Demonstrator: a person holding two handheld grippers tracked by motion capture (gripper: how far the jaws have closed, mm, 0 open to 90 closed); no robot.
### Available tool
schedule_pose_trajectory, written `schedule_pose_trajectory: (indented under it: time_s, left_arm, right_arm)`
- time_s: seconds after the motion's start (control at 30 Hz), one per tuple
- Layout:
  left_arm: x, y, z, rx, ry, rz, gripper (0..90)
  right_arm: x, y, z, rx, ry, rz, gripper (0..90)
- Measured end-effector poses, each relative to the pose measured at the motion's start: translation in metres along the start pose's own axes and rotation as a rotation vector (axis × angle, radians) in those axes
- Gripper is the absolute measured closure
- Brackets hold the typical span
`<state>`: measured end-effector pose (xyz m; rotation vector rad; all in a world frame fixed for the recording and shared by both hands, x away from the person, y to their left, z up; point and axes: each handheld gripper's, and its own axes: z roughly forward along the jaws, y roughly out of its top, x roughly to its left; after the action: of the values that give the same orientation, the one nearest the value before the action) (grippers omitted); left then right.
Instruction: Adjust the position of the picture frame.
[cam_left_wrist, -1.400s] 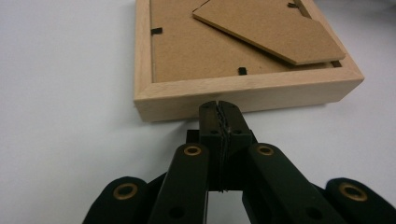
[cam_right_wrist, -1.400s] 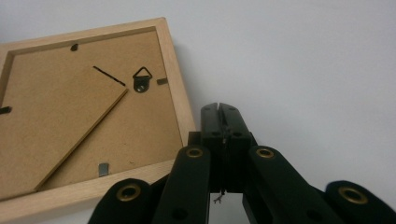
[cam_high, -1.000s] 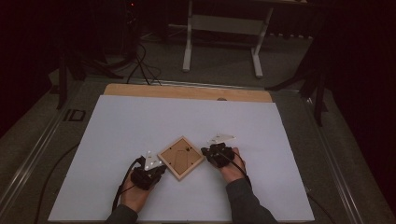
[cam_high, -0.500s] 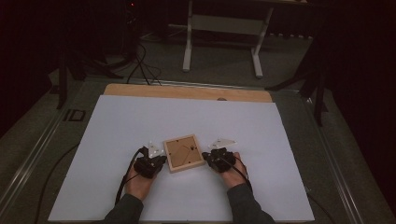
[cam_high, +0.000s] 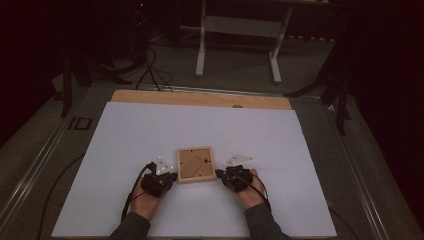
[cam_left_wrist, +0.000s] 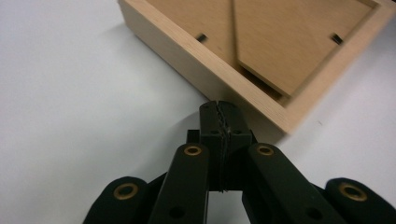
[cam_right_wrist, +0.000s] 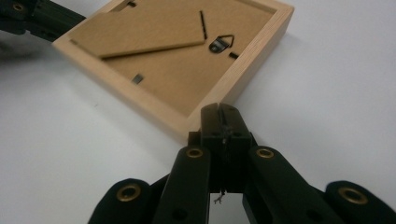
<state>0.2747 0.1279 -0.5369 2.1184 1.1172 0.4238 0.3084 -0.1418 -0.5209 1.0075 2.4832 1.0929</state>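
Observation:
A small square wooden picture frame (cam_high: 195, 164) lies face down on the white sheet, its brown backing board and metal hanger up. My left gripper (cam_high: 172, 176) is at its near left corner, jaws pressed together with nothing between them. In the left gripper view the shut tips (cam_left_wrist: 219, 106) touch the frame's light wooden side (cam_left_wrist: 196, 65). My right gripper (cam_high: 218, 174) is at the near right corner, also shut and empty. Its tips (cam_right_wrist: 219, 109) meet the frame's corner (cam_right_wrist: 187, 123) in the right gripper view, where the hanger (cam_right_wrist: 221, 43) and folded stand show.
The white sheet (cam_high: 150, 130) covers a wooden tabletop whose bare strip (cam_high: 200, 99) runs along the far edge. A white table frame (cam_high: 240, 30) and dark stands with cables stand on the floor beyond. The person's forearms enter from the bottom edge.
The picture frame has turned from a diamond pose to lie square to the table's edges. Both grippers stayed at its near corners, shifting slightly with it.

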Motion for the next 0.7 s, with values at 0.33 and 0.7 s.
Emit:
schedule_pose_trajectory:
  time_s: [0.33,0.7]
  left_arm:
    - [-0.002,-0.001,0.0,-0.015,0.041,-0.018,89.6]
    - [0.004,0.007,0.008,-0.015,0.086,-0.071,89.8]
  right_arm:
    - [0.007,-0.003,-0.002,-0.009,0.001,0.0,89.9]
    - [0.0,0.006,0.006,-0.039,0.006,0.021,90.0]
